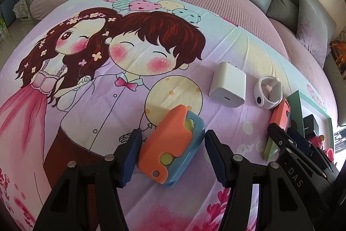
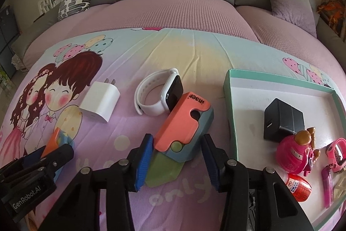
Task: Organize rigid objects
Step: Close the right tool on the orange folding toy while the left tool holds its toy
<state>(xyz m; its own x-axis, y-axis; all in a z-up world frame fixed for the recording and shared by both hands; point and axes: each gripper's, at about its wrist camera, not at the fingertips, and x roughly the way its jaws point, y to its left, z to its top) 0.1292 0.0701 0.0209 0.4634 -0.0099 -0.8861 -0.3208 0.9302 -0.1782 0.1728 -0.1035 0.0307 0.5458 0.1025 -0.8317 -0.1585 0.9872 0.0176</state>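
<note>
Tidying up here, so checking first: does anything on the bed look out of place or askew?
The white watch stands on edge, its dark face leaning against the orange toy knife, whose green blade sticks out. Nothing looks spilled or broken.

You have two orange-and-blue toy knives (image 2: 183,122) (image 1: 170,146); two chargers, one white (image 2: 100,102), one black (image 2: 281,122); one white watch (image 2: 157,94); one tray (image 2: 229,101); two grippers (image 2: 176,157) (image 1: 173,155).

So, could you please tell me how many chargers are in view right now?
2. The white charger lies on the cartoon bedsheet, left of the white watch. The black charger sits inside the teal-rimmed tray. None seems hidden.
</note>
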